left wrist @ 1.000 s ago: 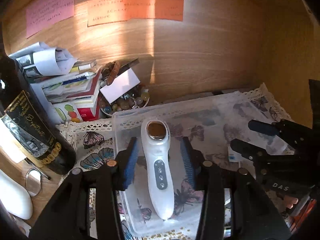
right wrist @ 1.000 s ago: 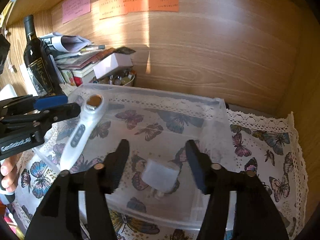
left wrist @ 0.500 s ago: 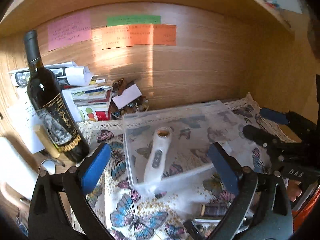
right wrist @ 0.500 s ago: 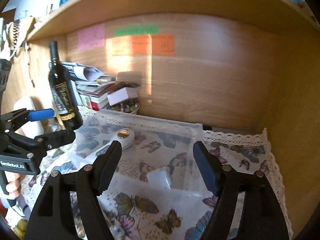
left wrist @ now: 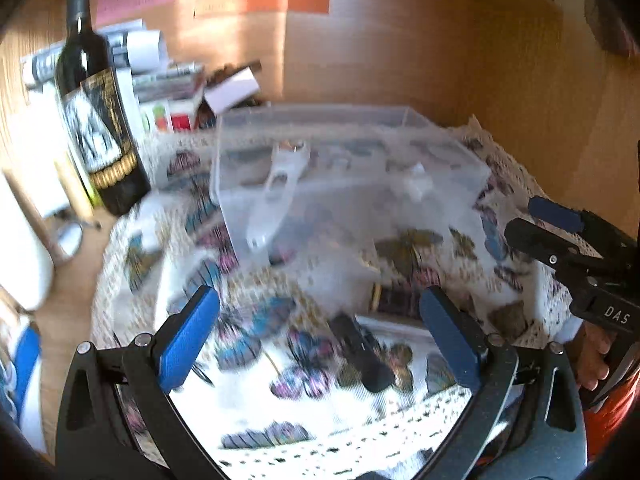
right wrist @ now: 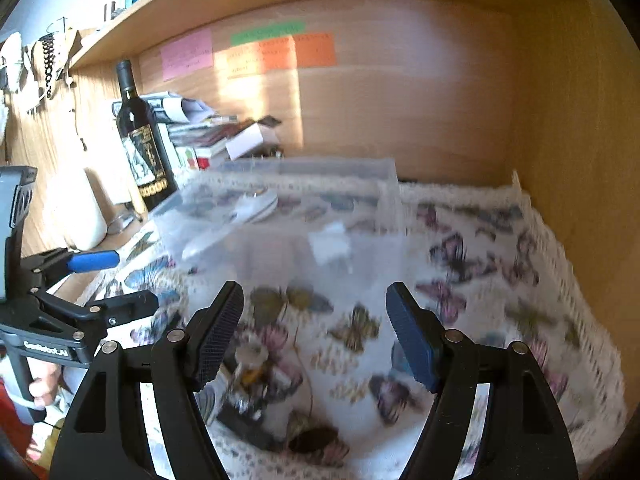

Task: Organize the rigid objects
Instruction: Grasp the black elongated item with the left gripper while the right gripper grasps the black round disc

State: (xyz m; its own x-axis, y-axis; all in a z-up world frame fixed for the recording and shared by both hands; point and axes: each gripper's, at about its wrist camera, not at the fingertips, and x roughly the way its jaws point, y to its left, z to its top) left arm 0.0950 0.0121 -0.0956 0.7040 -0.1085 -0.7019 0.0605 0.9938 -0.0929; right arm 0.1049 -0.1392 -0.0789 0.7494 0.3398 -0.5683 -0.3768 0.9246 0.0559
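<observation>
A clear plastic bin (left wrist: 400, 216) (right wrist: 360, 256) stands on the butterfly cloth. Inside lie a white handheld device (left wrist: 280, 192) (right wrist: 244, 216) and a small white block (left wrist: 416, 186) (right wrist: 330, 242). My left gripper (left wrist: 320, 332) is open and empty, in front of the bin above the cloth; it also shows at the left of the right wrist view (right wrist: 108, 280). My right gripper (right wrist: 314, 336) is open and empty, in front of the bin; it also shows at the right of the left wrist view (left wrist: 536, 220). Dark small objects (left wrist: 360, 352) (right wrist: 248, 400) lie on the cloth near the front, blurred.
A wine bottle (left wrist: 100, 120) (right wrist: 142, 140) stands left of the bin. Stacked books and papers (left wrist: 168, 84) and a white box (right wrist: 250, 140) sit behind against the wooden back wall. A white bottle (right wrist: 90, 208) stands at far left. A wooden side wall (right wrist: 580, 160) bounds the right.
Both grippers have pulled back and away from the bin, now over the front of the cloth. The white device and the block stay in the bin.
</observation>
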